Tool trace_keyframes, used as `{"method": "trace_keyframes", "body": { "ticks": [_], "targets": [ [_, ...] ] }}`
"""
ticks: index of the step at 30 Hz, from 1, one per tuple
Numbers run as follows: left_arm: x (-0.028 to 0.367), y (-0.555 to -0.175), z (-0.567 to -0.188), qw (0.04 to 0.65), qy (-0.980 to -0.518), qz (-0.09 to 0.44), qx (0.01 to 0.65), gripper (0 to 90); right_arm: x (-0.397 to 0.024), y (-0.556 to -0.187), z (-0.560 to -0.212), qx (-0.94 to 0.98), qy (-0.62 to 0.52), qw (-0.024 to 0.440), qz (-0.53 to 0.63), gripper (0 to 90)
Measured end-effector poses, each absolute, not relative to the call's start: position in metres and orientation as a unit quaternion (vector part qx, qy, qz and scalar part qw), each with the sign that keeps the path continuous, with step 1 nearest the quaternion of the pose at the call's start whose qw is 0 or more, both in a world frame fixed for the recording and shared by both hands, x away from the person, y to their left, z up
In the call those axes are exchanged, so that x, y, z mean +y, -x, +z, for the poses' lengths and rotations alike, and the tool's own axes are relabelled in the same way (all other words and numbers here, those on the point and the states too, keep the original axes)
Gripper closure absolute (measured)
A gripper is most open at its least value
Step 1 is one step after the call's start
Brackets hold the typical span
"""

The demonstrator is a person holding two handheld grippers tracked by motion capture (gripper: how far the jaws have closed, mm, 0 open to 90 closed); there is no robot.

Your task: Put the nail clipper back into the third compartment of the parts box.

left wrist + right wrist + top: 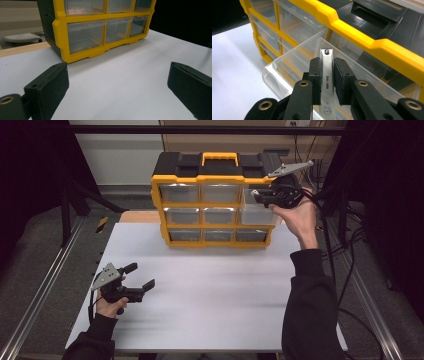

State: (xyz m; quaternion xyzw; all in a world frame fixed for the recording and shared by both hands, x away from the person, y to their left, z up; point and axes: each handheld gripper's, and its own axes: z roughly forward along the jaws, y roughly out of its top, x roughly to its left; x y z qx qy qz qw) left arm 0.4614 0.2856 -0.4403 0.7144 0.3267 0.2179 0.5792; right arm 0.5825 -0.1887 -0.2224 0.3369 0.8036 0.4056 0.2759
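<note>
- The nail clipper (327,82), silver, read "SHUJIAN" along its lever, with a small cat face printed near its end.
- The right gripper (327,80) had its jaws clamped on the clipper, above the pulled-out clear drawer (287,65) of the yellow organizer (215,200).
- The left gripper (137,277) hung over the white counter (210,295), jaws wide apart, holding nothing.

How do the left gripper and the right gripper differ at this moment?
The left gripper has its jaws wide apart with nothing between them; the right gripper is shut on a silver nail clipper. The left gripper sits low over the white table, away from the yellow drawer organizer; the right gripper is raised over its pulled-out clear drawer. Both are black and hand-held.
</note>
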Motion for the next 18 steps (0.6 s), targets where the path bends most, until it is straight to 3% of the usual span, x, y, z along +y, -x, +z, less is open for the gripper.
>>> {"method": "trace_keyframes", "body": {
  "ticks": [11, 18],
  "targets": [
    [0.2854, -0.4614, -0.4403, 0.579, -0.715, 0.218, 0.326, 3.2, -0.1903, -0.5838, -0.2251, 0.801, -0.349, 0.266, 0.408, 76.7],
    [0.2852, -0.4616, -0.4404, 0.578, -0.716, 0.218, 0.326, 3.2, -0.193, -0.5781, -0.2201, 0.779, -0.349, 0.279, 0.439, 60.0]
  ]
}}
